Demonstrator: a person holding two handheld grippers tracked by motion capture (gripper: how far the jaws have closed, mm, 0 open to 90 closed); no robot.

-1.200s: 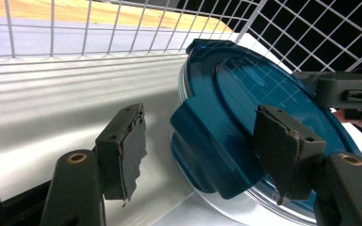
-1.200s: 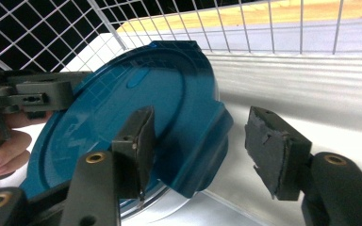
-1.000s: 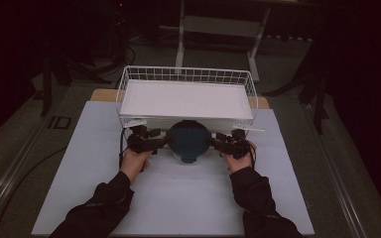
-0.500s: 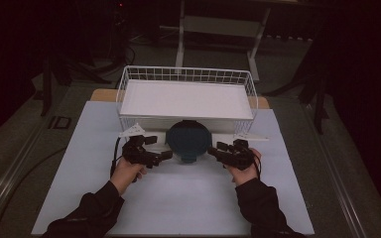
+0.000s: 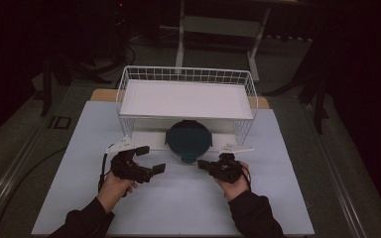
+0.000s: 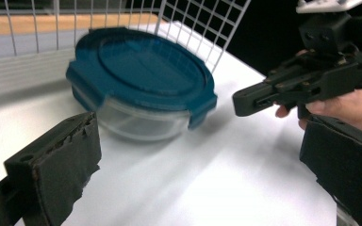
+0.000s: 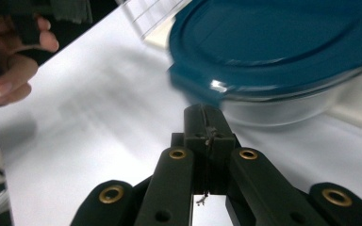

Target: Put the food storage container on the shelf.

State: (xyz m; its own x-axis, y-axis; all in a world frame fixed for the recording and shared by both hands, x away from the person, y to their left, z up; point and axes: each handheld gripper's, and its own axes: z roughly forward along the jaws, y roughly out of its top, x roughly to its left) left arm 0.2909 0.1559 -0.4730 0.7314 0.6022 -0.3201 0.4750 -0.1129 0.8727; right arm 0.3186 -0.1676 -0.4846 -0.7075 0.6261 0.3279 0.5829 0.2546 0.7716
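Observation:
A round clear container with a teal clip-on lid (image 5: 188,140) (image 6: 141,70) (image 7: 283,47) sits on the white table just in front of the wire basket. My left gripper (image 5: 153,158) (image 6: 198,141) is left of it and nearer the person. Its jaws have just opened wide and hold nothing. My right gripper (image 5: 202,163) (image 7: 206,123) lies right of and just before the container. Its jaws have just closed, pads together with nothing between them. It also appears in the left gripper view as the right gripper (image 6: 259,96), clear of the lid.
A white wire basket (image 5: 186,74) with a flat white floor stands behind the container. The white table top (image 5: 178,208) stretches toward the person. Dark floor and stand legs lie beyond the table's edges.
Both grippers have drawn back from the container's sides toward the person. The left jaws have spread open and the right jaws have closed. The container has stayed in place.

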